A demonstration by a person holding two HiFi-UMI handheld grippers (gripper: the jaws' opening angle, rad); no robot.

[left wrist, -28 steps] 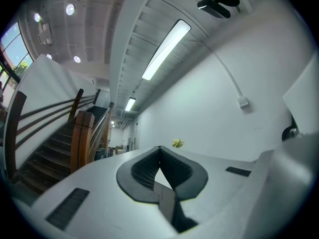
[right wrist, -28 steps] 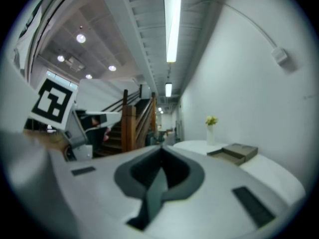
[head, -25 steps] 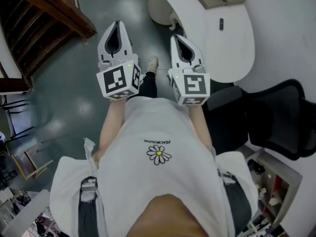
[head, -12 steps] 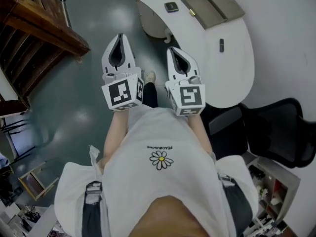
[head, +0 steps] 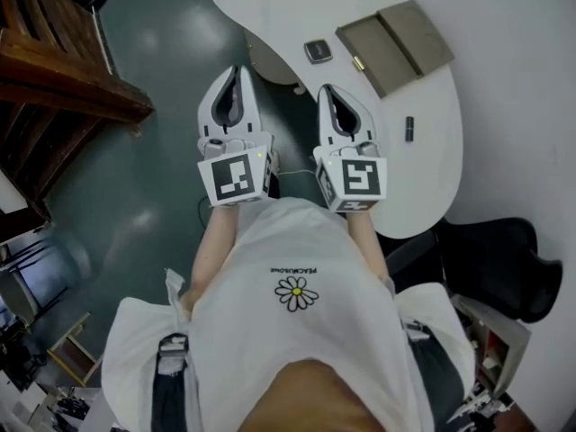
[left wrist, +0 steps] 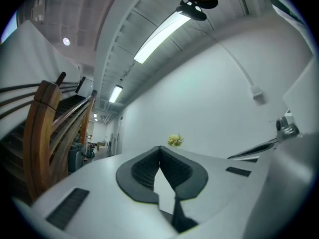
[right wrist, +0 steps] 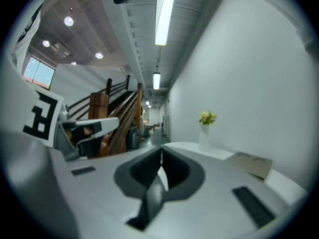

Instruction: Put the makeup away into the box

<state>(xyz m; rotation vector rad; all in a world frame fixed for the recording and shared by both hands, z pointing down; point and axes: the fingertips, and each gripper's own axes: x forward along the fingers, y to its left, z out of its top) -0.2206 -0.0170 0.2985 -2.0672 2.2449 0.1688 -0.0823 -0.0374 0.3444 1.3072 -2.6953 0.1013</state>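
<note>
A white curved table [head: 432,187] carries an open grey-brown box [head: 396,48], a small dark compact [head: 316,50] and a dark tube [head: 409,129]. In the head view both grippers are held level in front of the person, short of the table's near edge. My left gripper [head: 236,75] is over the floor, my right gripper [head: 328,91] just beside the table's rim. Both are shut with nothing between the pads, as the left gripper [left wrist: 159,148] and the right gripper [right wrist: 161,151] show in their own views. The box [right wrist: 251,164] lies ahead to the right in the right gripper view.
A wooden staircase [head: 63,70] rises at the left and a black office chair [head: 504,259] stands at the right. A vase of yellow flowers [right wrist: 205,131] sits on the table near the white wall. The table's white pedestal [head: 270,61] stands between the grippers' tips.
Both grippers have travelled forward with the person toward the table. The box, compact and tube now lie closer to the grippers in the head view. Both stay shut.
</note>
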